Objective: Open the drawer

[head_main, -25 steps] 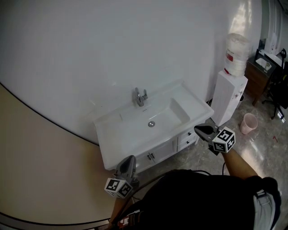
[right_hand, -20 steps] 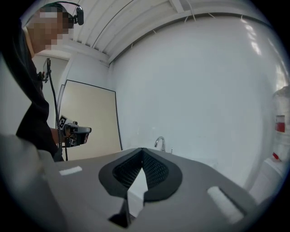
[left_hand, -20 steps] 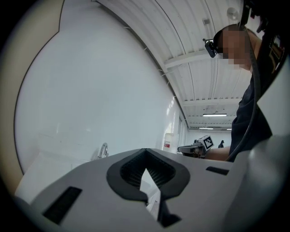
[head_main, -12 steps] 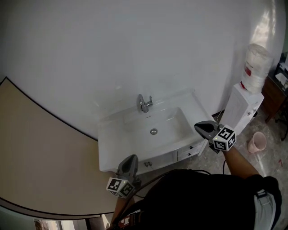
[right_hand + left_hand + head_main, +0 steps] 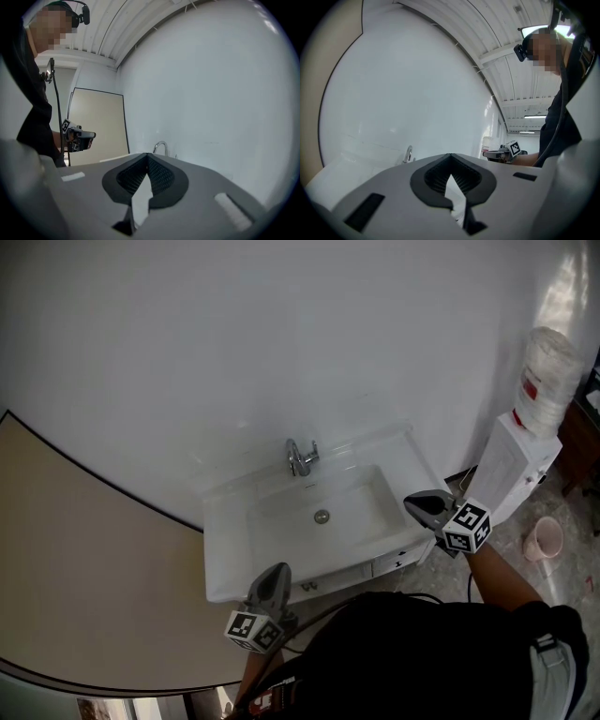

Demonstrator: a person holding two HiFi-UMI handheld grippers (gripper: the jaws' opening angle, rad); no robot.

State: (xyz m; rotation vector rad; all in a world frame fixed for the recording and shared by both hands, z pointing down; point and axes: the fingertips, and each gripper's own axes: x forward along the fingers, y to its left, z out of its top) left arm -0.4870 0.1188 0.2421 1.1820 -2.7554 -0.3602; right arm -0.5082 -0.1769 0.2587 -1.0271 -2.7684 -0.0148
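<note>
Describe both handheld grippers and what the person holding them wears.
The left gripper and right gripper are grey plastic, with tapered fingers and dark ribbed pads. Each carries a white cube with black square markers. The person wears a dark top, and a black cable hangs beside it.

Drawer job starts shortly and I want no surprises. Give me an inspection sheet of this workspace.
Surface: white vanity top, bare; faucet at the back.
Job's things: drawer under the right front edge, looks shut.
Clutter: nothing seen on the vanity.
Grippers: left gripper and right gripper both have fingers together, nothing between them.
Cables: black cable by the person's torso.
Surroundings: white wall, beige panel at left, water dispenser and pink bin at right.
</note>
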